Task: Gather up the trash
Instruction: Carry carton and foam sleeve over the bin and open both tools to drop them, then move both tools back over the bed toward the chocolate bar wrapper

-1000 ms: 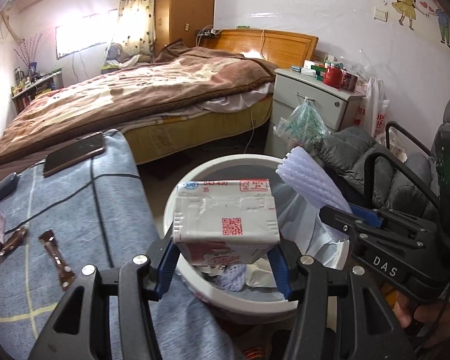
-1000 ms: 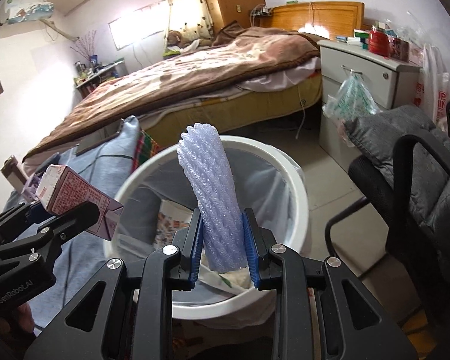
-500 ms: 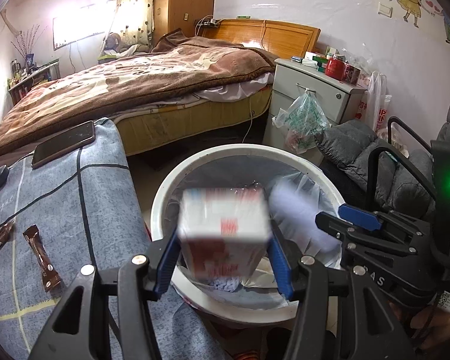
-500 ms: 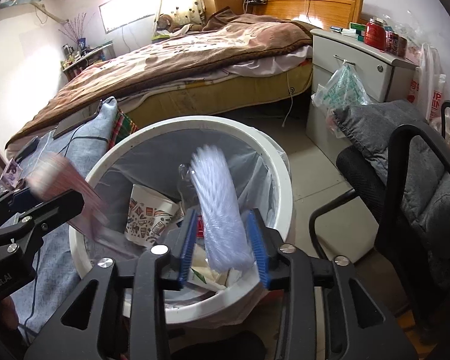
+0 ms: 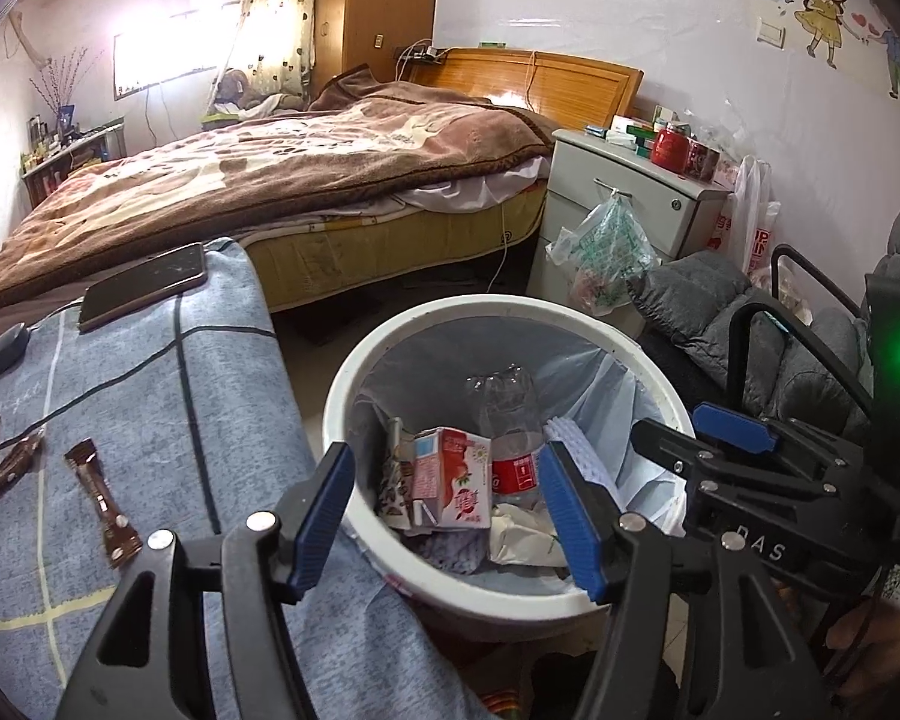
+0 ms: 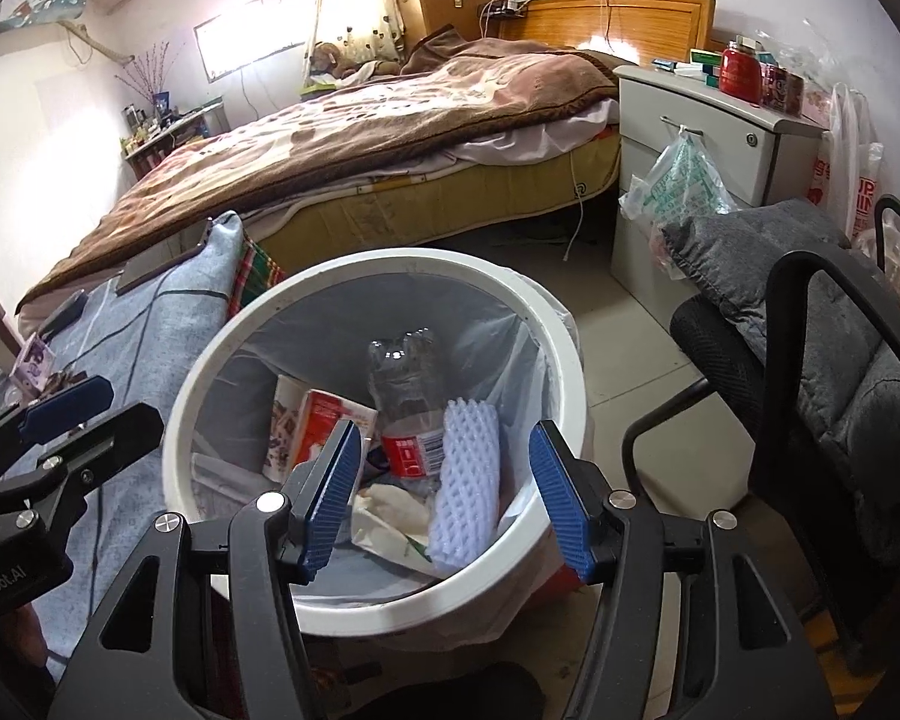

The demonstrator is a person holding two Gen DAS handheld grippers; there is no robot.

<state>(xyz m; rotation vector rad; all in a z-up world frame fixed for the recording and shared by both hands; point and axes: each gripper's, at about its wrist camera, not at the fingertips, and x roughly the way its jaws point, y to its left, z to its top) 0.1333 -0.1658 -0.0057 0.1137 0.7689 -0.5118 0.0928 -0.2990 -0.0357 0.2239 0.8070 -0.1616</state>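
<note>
Holding both our left gripper (image 5: pixel 447 507) and right gripper (image 6: pixel 444 492) wide open over the bin (image 6: pixel 561 354), with the milk box (image 5: pixel 453 477) and foam net (image 6: pixel 468 480) inside, we might bump it over.

Bin (image 5: pixel 354 396): near rim hidden behind the left gripper (image 5: pixel 447 510) fingers; base out of sight. Carton (image 5: pixel 450 480): lower edge buried in litter; print too small to read. Bottle (image 6: pixel 405 414): base sunk behind the foam sleeve (image 6: pixel 465 480) and carton; label text illegible. Sleeve in the left view: only a sliver shows past a finger. Paper cup (image 6: pixel 282 432): mostly covered by the carton. Right gripper (image 6: pixel 444 483): body cut off by the bottom edge. Wrappers (image 5: pixel 99 495) left of the bin: markings unreadable.
</note>
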